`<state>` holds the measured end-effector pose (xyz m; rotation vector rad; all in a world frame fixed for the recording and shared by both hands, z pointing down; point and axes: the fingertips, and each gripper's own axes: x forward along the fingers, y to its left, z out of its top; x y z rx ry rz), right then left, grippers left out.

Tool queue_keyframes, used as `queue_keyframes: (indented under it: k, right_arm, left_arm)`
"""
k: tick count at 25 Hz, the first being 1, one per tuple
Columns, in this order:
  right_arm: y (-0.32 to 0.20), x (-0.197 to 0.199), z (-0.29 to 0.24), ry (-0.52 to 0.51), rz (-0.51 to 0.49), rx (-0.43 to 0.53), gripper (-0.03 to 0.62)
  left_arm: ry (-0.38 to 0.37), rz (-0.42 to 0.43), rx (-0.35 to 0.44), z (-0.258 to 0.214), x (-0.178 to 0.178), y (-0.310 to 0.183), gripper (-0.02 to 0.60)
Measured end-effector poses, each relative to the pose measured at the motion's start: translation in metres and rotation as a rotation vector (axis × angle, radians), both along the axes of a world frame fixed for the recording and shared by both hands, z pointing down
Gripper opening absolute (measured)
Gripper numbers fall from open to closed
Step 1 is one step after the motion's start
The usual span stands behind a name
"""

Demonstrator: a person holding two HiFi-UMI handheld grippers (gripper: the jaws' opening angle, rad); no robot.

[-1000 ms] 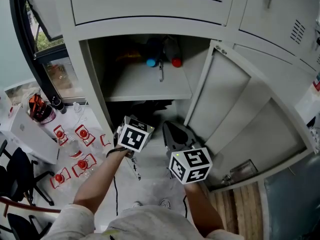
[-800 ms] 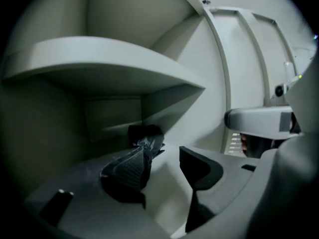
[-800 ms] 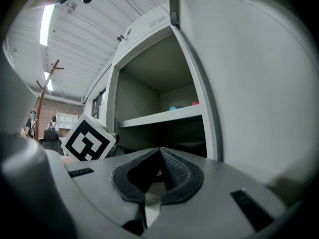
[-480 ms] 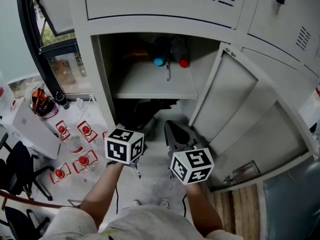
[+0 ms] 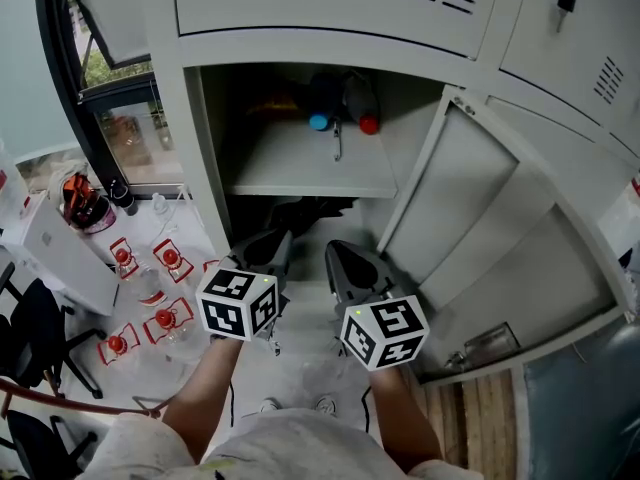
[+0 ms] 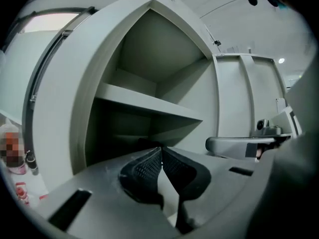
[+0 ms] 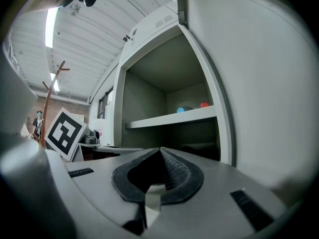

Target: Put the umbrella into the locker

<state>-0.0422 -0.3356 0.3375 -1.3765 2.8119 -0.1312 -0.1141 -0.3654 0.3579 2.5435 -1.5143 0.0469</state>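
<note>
Both grippers were shut and held nothing: my left gripper (image 5: 283, 240) had just closed on air, and my right gripper (image 5: 334, 252) was pinched too. I took the umbrella (image 5: 300, 211) to be the dark heap low in the locker (image 5: 190, 148). If it leaned out, the open door (image 5: 470, 198) might squash it when pushed shut.

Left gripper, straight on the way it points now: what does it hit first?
Probably the dark bundle in the locker's lower compartment, under the shelf. The left gripper, its jaws just closed on nothing, aims there, though depth is unclear.
</note>
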Motion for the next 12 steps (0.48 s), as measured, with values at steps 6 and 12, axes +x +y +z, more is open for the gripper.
queue_keyframes:
  k: [6,12]
  right_arm:
    - [0.0017,-0.0014,0.0023,0.014,-0.016,0.001,0.003]
    - [0.0011,-0.0004,0.0007,0.016,-0.013,0.011,0.003]
  left_arm:
    - [-0.006,0.005,0.006,-0.0016,0.0023,0.0016,0.008]
    - [-0.033,0.003,0.007,-0.0002,0.0043,0.0032,0.008]
